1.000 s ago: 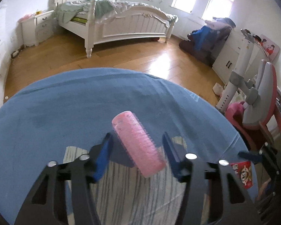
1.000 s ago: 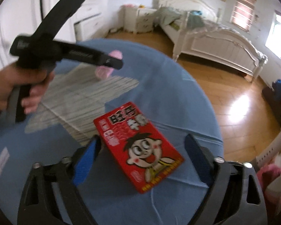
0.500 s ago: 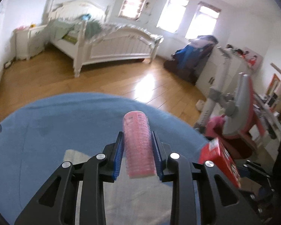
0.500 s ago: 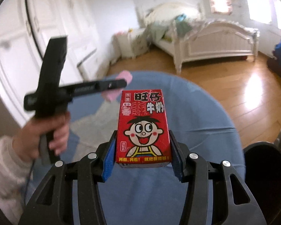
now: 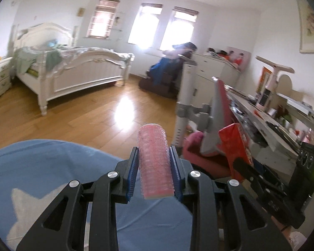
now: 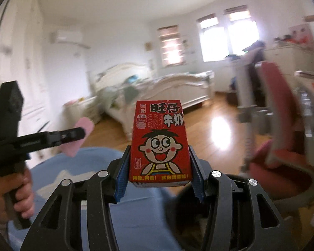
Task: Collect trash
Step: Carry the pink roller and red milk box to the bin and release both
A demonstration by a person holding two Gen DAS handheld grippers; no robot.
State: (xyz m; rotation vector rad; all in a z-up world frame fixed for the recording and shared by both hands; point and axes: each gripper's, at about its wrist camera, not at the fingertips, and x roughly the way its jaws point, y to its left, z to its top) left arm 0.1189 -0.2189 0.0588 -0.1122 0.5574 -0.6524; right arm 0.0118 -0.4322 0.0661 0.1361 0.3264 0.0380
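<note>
- The left gripper (image 5: 153, 175) has its fingers (image 5: 132, 172) clamped on a pink hair roller (image 5: 155, 161), which lies lengthwise between the blue pads and juts out ahead of them. The roller is lifted clear of the blue tabletop (image 5: 41, 167) and hangs over its far edge.
- A pale star-shaped patch (image 5: 25, 209) shows on the blue cloth below the left gripper; nothing else can be seen lying there.
- The right gripper (image 6: 158, 173) has its fingers (image 6: 121, 179) clamped on the lower part of a red milk carton (image 6: 159, 144), printed with a cartoon face. The carton stands upright in the grip, raised above the tabletop edge.
- From the right wrist view, the left gripper sits off to the left at about the same height, well apart from the carton, held by the person's hand (image 6: 14, 192).
- Judged from this, both pieces of trash are picked up and the step in hand is the carry toward a bin.
- A dark rounded shape (image 6: 196, 215) shows low behind the right fingers; it may be a bin, but it is too blurred to tell.
- The next move calls for bringing each item over the container's mouth before the fingers part, keeping both grips firm on the way: the carton is held only near its base and could tip.
</note>
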